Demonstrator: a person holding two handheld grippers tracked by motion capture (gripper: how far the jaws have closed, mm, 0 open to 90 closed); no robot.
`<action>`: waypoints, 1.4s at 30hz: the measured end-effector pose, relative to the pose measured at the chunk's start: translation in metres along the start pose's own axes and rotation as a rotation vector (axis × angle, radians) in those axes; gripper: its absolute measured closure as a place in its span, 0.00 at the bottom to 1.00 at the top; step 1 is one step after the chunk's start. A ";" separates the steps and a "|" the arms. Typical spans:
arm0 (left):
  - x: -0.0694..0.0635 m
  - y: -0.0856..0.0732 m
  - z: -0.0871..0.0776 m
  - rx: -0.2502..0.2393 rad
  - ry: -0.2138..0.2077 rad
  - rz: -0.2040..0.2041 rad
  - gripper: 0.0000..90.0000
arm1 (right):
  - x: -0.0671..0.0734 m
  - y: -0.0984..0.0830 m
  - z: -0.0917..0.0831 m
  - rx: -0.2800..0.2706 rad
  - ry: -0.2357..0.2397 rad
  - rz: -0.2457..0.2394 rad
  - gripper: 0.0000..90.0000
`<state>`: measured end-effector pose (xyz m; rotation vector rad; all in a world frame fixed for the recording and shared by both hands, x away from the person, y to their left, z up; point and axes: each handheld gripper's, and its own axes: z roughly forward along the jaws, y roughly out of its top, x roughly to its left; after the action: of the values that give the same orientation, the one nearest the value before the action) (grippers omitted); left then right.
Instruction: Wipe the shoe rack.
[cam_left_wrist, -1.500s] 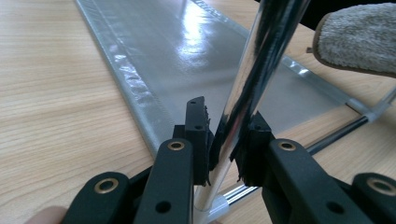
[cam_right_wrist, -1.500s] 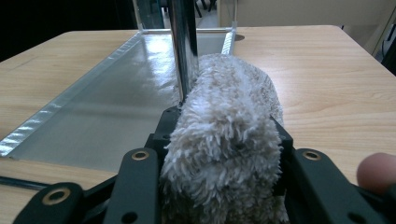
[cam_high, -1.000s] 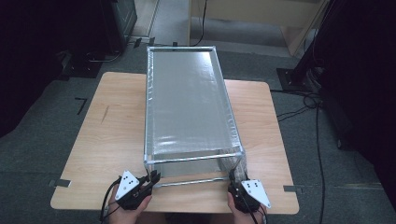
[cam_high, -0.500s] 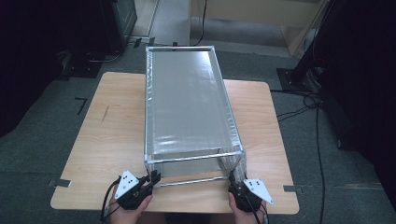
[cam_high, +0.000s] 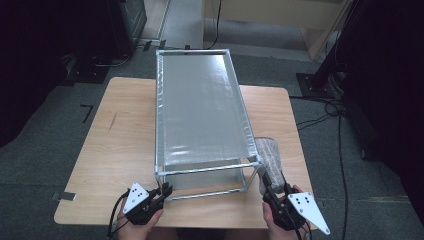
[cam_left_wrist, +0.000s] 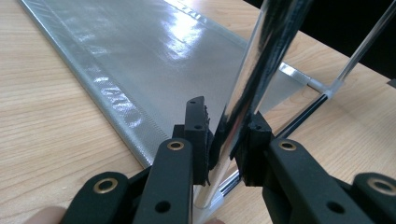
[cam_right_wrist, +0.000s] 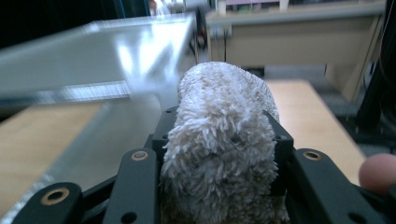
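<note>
Towel (cam_right_wrist: 219, 140) fills our right gripper (cam_high: 276, 192), a rolled pale terry one pinched between the closed jaws, just beside the near right corner of the frame (cam_high: 200, 115). We see that box-like rack, covered in silvery mesh, standing along the middle of the wooden table (cam_high: 115, 145). Our left gripper (cam_left_wrist: 226, 140) clamps the frame's near left upright post (cam_left_wrist: 261, 70).
</note>
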<state>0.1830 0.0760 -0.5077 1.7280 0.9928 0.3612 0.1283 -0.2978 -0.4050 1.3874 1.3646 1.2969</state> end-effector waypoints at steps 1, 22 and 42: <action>0.000 0.000 0.000 -0.001 -0.003 -0.001 0.86 | 0.002 0.005 -0.002 -0.020 0.001 -0.005 0.67; -0.005 -0.001 0.003 0.001 -0.025 0.019 0.86 | 0.057 0.011 0.004 -0.151 0.052 -0.090 0.67; -0.016 -0.003 0.008 0.013 -0.067 0.060 0.87 | 0.159 0.003 0.008 -0.040 0.561 -0.247 0.67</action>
<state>0.1772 0.0589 -0.5096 1.7734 0.8987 0.3340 0.1211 -0.1400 -0.3817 0.8152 1.7974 1.5967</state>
